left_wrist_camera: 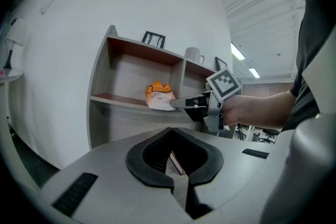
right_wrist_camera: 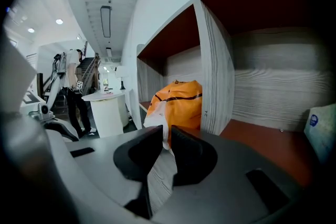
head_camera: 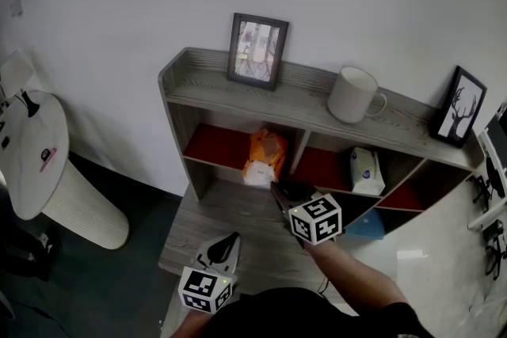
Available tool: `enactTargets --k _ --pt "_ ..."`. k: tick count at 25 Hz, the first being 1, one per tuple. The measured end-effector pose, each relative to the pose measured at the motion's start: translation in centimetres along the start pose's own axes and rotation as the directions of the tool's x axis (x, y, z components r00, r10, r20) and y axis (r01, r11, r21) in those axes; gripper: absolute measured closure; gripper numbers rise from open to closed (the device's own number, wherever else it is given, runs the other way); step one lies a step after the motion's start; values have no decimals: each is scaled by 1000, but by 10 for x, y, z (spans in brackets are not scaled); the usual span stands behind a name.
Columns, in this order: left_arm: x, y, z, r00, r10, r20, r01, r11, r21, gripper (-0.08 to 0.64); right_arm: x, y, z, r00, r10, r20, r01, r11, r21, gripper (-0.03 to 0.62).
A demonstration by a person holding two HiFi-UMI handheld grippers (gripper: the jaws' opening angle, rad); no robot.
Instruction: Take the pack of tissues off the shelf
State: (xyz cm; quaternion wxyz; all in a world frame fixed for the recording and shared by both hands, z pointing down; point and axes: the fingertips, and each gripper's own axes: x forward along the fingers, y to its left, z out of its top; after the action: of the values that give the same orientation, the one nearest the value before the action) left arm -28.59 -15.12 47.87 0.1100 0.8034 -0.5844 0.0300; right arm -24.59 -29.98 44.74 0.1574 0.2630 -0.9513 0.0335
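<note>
Pedestal table (head_camera: pixel 36 154), white and round-topped, stands at nine o'clock in your head view, well apart from the shelf. At seven o'clock your left gripper (head_camera: pixel 230 238) hangs low over the grey tabletop (head_camera: pixel 234 211). Its jaws are pressed together at the tips and hold nothing.

Ahead of it stands the wooden shelf (head_camera: pixel 230 91), with a picture frame (head_camera: pixel 257 51) upright on its top board at twelve o'clock. Below that frame the pack of tissues (head_camera: pixel 264 157), orange and white, lies in the left red-floored compartment, just beside the divider. Your right gripper (head_camera: pixel 275 187) reaches in from five o'clock of the pack, and its jaws are pinching the pack's white near edge.

Farther right, a white mug (head_camera: pixel 354 94) sits on the top board at one o'clock. A second white pack (head_camera: pixel 366 170) leans in the middle compartment, and a deer picture (head_camera: pixel 459 107) stands at three o'clock.
</note>
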Motion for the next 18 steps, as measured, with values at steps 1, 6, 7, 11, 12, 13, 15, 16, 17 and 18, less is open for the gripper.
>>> enactTargets --k 1,6,7,11,12,13,15,16,17,18 --pt "1 -1 -1 1000 -1 -2 1 1000 -2 546 -1 1 0 1000 4 4 -4 1000 -3 541" --pt "4 -6 -2 1000 -14 -9 15 1000 2 546 -15 6 3 999 13 45 -13 1000 2 551" --pt "4 -6 -2 1000 -14 -10 14 1000 3 547 -20 6 4 998 14 57 -14 1000 5 554" --pt "5 -7 -3 1000 -15 -13 15 1000 6 546 -39 6 9 995 19 100 -20 1000 1 561" --pt "6 -8 -3 1000 -17 -15 17 1000 7 547 -43 5 10 994 18 109 -18 1000 0 563" --pt "6 -9 -4 1000 -20 -18 20 1000 7 547 -48 4 11 993 16 117 -17 1000 1 565" --pt "8 -11 -5 999 -26 -23 26 1000 8 546 -56 1 13 991 16 135 -17 1000 12 566" --pt "10 -12 -5 999 -30 -25 31 999 9 547 -60 1 14 989 17 144 -20 1000 19 568" --pt "11 -14 -5 999 -35 -26 35 999 11 546 -64 0 16 988 21 154 -25 999 23 569" --pt "12 -15 -4 999 -39 -27 39 999 13 546 -70 0 17 986 25 164 -29 999 23 571"
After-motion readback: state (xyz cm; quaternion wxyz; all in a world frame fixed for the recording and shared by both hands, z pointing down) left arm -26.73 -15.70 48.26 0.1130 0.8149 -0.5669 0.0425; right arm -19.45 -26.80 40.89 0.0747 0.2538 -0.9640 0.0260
